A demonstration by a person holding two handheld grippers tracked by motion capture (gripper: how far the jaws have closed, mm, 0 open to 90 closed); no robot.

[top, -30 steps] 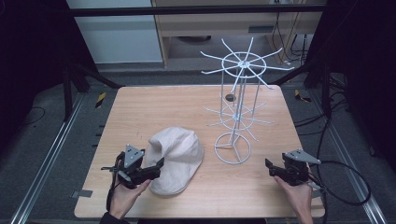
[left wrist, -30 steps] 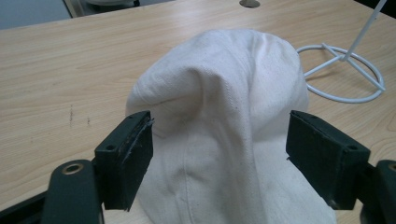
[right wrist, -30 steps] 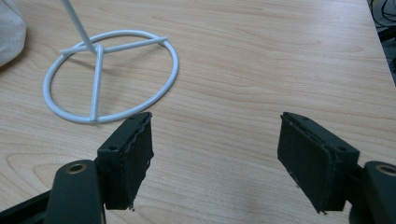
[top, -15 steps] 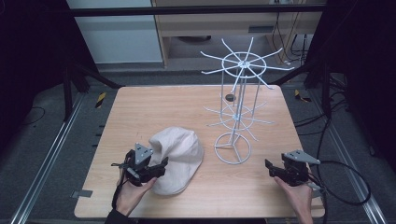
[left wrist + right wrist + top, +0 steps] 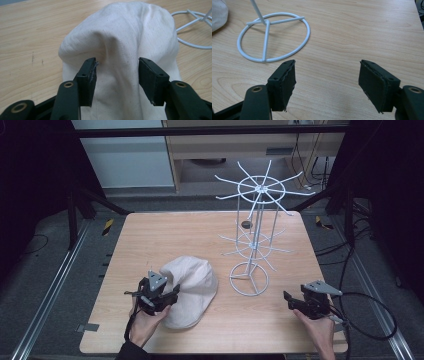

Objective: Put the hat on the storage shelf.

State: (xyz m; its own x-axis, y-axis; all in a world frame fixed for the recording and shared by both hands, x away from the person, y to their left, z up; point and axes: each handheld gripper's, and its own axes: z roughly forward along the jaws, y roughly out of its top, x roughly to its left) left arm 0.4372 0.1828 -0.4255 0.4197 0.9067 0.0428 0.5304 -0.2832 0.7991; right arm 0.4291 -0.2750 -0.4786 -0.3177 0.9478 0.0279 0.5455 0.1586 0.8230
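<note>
Cream cloth cap and white wire rack on light wooden tabletop point(image 5: 150, 235).
Left gripper point(image 5: 117, 72): fingers spread astride a raised fold of the cream cloth cap point(image 5: 192, 287), front-left of the white wire rack point(image 5: 255, 235). Right gripper point(image 5: 327, 82): fingers spread, empty, above bare wood near rack's ring base.

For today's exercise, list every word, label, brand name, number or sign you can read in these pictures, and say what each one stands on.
There is no readable text.
The cap is plain cream cloth, with no logo or label showing.
The white wire rack, the wooden table and both grippers, left and right, carry no lettering.
The yellow-and-black striped markers on the floor bear stripes and no words.
</note>
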